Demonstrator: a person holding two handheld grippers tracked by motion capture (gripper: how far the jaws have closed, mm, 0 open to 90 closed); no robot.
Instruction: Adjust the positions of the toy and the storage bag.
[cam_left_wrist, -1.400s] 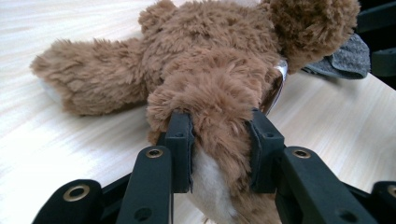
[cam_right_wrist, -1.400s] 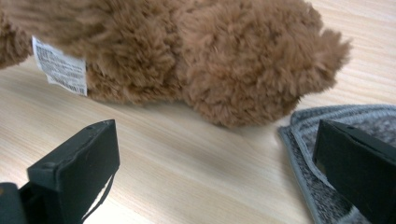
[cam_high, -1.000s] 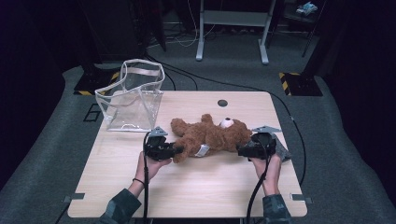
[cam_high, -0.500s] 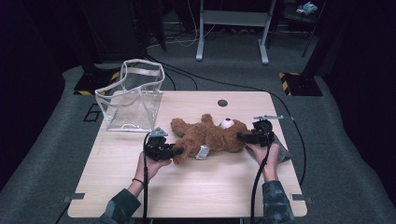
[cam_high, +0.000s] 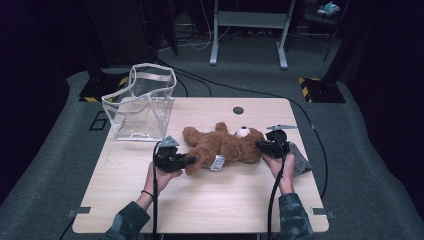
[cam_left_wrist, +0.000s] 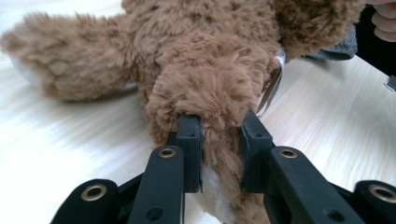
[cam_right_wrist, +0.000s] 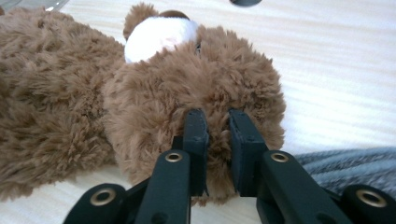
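Moved in since the earlier frames: right tongs (cam_high: 261, 145), slid across the tabletop (cam_high: 210, 195) to the teddy bear (cam_high: 222, 147) and just closed, now clamped narrow on the plush at the head end (cam_right_wrist: 219, 135). Left tongs (cam_high: 187, 161) likewise tightened a little, pinching a leg of the bear (cam_left_wrist: 219, 140) between the jaws. Bear lying flat mid-tabletop, long axis running left to right, head with white muzzle (cam_high: 242, 132) toward the right hand, legs toward the left. Gripped at both ends, so held evenly between the two hands. Clear plastic bag (cam_high: 142, 105) standing open at the far left corner, well apart from the bear and nearer the left hand. Grey cloth (cam_high: 299, 159) under the right hand. Likely next: lift, then carry left toward the bag.
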